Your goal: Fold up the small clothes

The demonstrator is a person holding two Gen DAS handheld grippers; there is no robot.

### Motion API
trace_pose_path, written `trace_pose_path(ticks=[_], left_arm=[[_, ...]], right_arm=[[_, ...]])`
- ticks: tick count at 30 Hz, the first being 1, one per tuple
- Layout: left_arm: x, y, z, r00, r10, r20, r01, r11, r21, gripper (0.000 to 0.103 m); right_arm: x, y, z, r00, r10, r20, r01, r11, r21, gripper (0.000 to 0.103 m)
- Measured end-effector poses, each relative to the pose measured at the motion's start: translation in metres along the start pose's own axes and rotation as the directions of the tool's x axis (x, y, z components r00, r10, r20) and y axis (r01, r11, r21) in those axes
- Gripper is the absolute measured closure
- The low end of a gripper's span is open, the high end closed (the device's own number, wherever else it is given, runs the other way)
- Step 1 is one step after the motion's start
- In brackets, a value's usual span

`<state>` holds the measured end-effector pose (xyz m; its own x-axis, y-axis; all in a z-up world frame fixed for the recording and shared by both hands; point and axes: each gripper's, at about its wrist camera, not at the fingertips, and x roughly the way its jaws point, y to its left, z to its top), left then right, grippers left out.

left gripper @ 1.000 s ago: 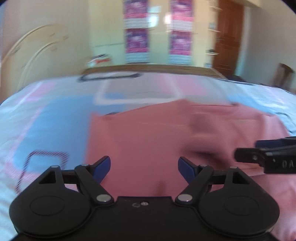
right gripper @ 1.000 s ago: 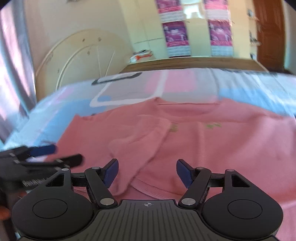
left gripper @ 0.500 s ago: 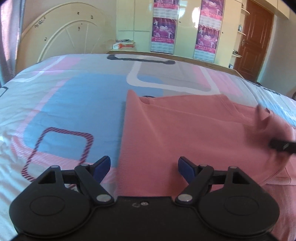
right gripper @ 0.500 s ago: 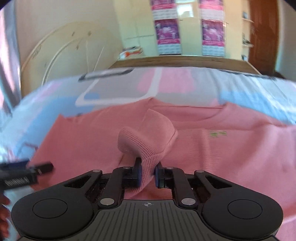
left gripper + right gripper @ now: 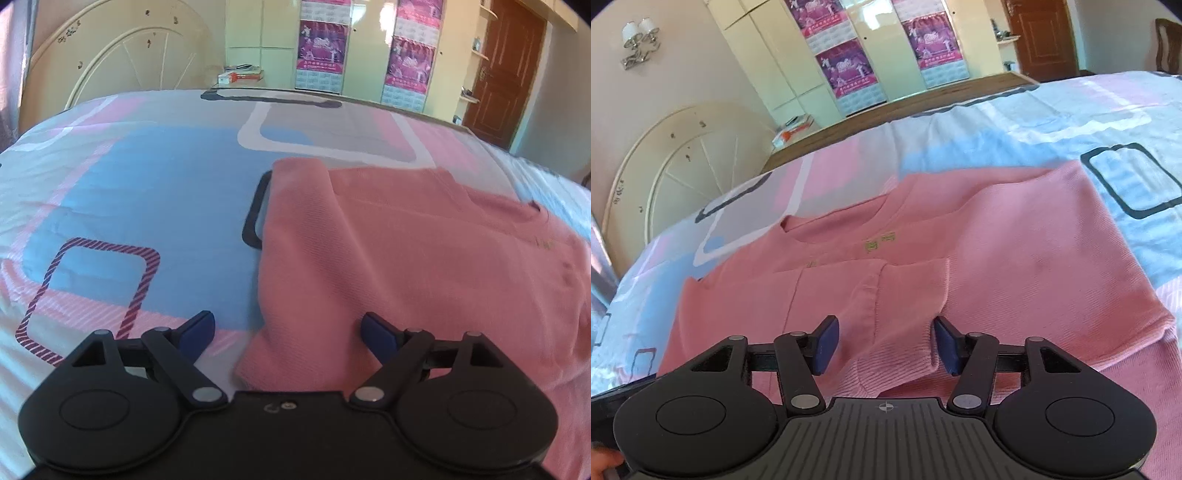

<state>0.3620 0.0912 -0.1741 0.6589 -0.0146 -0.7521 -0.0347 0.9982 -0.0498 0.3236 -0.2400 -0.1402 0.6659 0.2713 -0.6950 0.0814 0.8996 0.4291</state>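
Right wrist: right claw (image 5: 882,345) opening over sweater (image 5: 1015,266) cuff; hem cut off. Left claw (image 5: 284,332) opening.

Left gripper (image 5: 286,326) opening over pink sweater's (image 5: 406,251) edge on bedsheet (image 5: 129,177).

Pink sweater (image 5: 1015,258) on a blue, pink and white patterned bedsheet (image 5: 147,177).

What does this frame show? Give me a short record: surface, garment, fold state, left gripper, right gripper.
surface: bed with patterned sheet
garment: pink sweater, lying flat, neckline away from the cameras
fold state: one sleeve lies folded across the body
left gripper: left gripper opening, over the sweater's side edge, nothing gripped
right gripper: right gripper opening, the sleeve cuff between its blue pads, which do not press on it
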Motion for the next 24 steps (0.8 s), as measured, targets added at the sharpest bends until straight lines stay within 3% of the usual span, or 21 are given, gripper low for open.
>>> trace_pose_path(ticks=[4,6,8,11,13,15,18,20,24], left_arm=[[0.006,0.002,0.014,1.0,-0.011,0.003,0.012,0.999,-0.039,0.019],[0.01,0.004,0.021,1.0,-0.012,0.008,0.013,0.998,-0.063,0.021],[0.013,0.006,0.027,1.0,-0.014,0.012,0.015,0.996,-0.084,0.024],[0.02,0.01,0.036,1.0,-0.009,0.022,0.012,0.994,-0.111,0.03],[0.026,0.011,0.041,1.0,-0.007,0.02,0.01,0.993,-0.121,0.032],[0.031,0.011,0.047,1.0,0.001,0.021,0.001,0.992,-0.126,0.032],[0.039,0.011,0.052,1.0,0.004,0.02,-0.001,0.991,-0.137,0.03],[0.044,0.01,0.053,1.0,0.012,0.015,-0.01,0.991,-0.133,0.03],[0.051,0.007,0.055,0.999,0.032,0.028,-0.028,0.993,-0.117,0.038]], right_arm=[[0.014,-0.009,-0.003,0.999,-0.017,-0.046,0.018,1.0,0.023,0.047],[0.016,-0.013,-0.001,0.999,0.018,-0.034,-0.016,0.998,0.055,0.048],[0.018,-0.013,0.002,0.999,0.044,-0.031,-0.042,0.997,0.061,0.08],[0.022,-0.01,0.009,0.998,0.048,-0.034,-0.047,0.998,0.037,0.096],[0.02,-0.006,0.01,0.999,0.04,-0.017,-0.041,0.999,-0.005,0.097],[0.001,-0.003,0.011,0.997,0.033,0.069,-0.029,0.998,-0.047,0.098],[-0.019,0.001,0.007,0.983,-0.052,0.179,0.079,0.986,-0.147,0.099],[-0.004,-0.011,0.001,0.989,-0.112,0.098,0.125,0.982,-0.143,0.099],[0.005,-0.024,-0.005,0.996,-0.091,0.017,0.093,0.989,-0.117,0.098]])
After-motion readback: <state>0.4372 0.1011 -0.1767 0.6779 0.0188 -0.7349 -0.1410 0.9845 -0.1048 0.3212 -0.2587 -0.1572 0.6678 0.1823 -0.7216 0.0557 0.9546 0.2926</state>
